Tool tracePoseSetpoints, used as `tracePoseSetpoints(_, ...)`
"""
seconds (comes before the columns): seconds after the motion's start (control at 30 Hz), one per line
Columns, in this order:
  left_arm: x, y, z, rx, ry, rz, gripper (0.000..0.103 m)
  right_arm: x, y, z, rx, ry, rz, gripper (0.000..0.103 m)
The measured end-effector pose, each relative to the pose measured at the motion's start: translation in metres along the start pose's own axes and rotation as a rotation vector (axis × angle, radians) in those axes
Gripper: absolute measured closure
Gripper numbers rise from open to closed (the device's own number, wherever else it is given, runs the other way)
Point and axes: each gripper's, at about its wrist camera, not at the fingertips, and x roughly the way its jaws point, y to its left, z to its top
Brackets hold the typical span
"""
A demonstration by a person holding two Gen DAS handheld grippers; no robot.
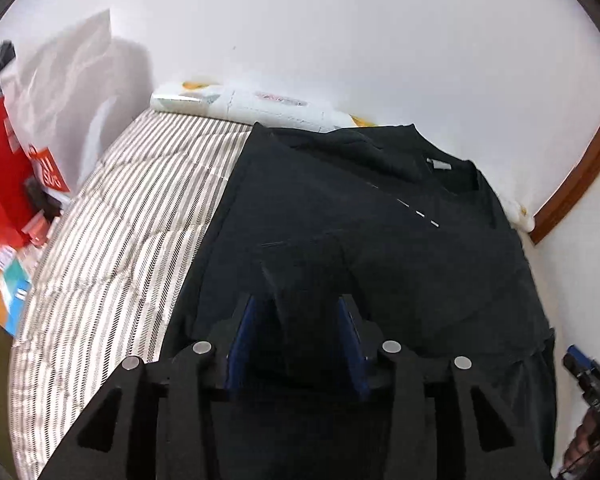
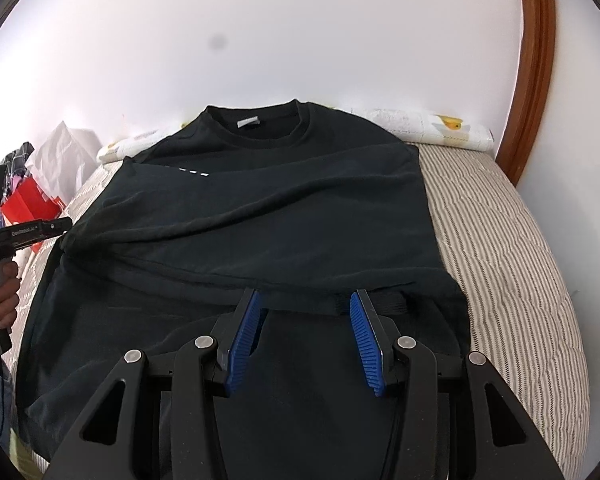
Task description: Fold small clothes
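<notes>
Black tee (image 2: 284,208), soft & limp, is best taken at hem, lower centre; left gripper (image 1: 296,312) w/ jaws apart round a fabric ridge, right gripper (image 2: 306,312) part-open, grip can't be told.

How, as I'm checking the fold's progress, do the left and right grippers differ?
The left gripper has a raised ridge of the black T-shirt between its pads; the right gripper stands open with only the flat hem across its tips. The left gripper works at the shirt's side edge, the right gripper at its bottom hem. Both have blue pads on black frames.
</notes>
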Motion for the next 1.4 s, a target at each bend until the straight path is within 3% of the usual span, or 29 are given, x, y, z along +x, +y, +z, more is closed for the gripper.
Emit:
tracePoseSetpoints(0.27,0.038,0.002,0.007,-0.004,0.062,-0.013,0.059,0.015,-0.004,0.000,0.001,0.023,-0.035,0.056)
tracePoseSetpoints(0.37,0.046,-0.001,0.008,0.005,0.041,0.012,0.059,0.020,-0.013,-0.001,0.013,0.029,-0.056,0.056)
tracePoseSetpoints(0.4,0.045,-0.002,0.008,0.000,0.032,0.022,0.069,0.023,-0.017,0.000,0.023,0.032,-0.059,0.056)
tracePoseSetpoints(0.43,0.044,-0.004,0.009,-0.001,0.025,0.027,0.087,0.025,-0.020,0.001,0.030,0.031,-0.062,0.056)
tracePoseSetpoints(0.53,0.037,-0.011,0.013,0.032,-0.003,0.047,0.096,0.035,-0.031,0.009,0.050,0.018,-0.083,0.056)
tracePoseSetpoints(0.7,0.007,-0.003,0.028,0.046,-0.089,0.059,0.097,0.048,-0.047,0.027,0.097,-0.036,-0.134,0.056)
tracePoseSetpoints(0.8,0.014,0.007,0.026,0.048,-0.071,0.118,0.097,0.058,-0.054,0.034,0.102,-0.039,-0.169,0.056)
tracePoseSetpoints(0.9,0.032,0.012,0.018,0.043,-0.011,0.131,0.096,0.077,-0.062,0.033,0.124,0.007,-0.199,0.056)
tracePoseSetpoints(1.03,0.035,0.010,0.014,0.049,-0.008,0.155,0.094,0.094,-0.071,0.025,0.153,0.055,-0.198,0.055)
tracePoseSetpoints(1.23,0.019,0.005,0.011,0.064,-0.018,0.147,0.092,0.068,-0.078,0.022,0.186,0.035,-0.166,0.055)
tracePoseSetpoints(1.4,0.000,-0.003,-0.004,0.080,-0.003,0.148,0.092,0.037,-0.080,0.005,0.163,0.004,-0.219,0.055)
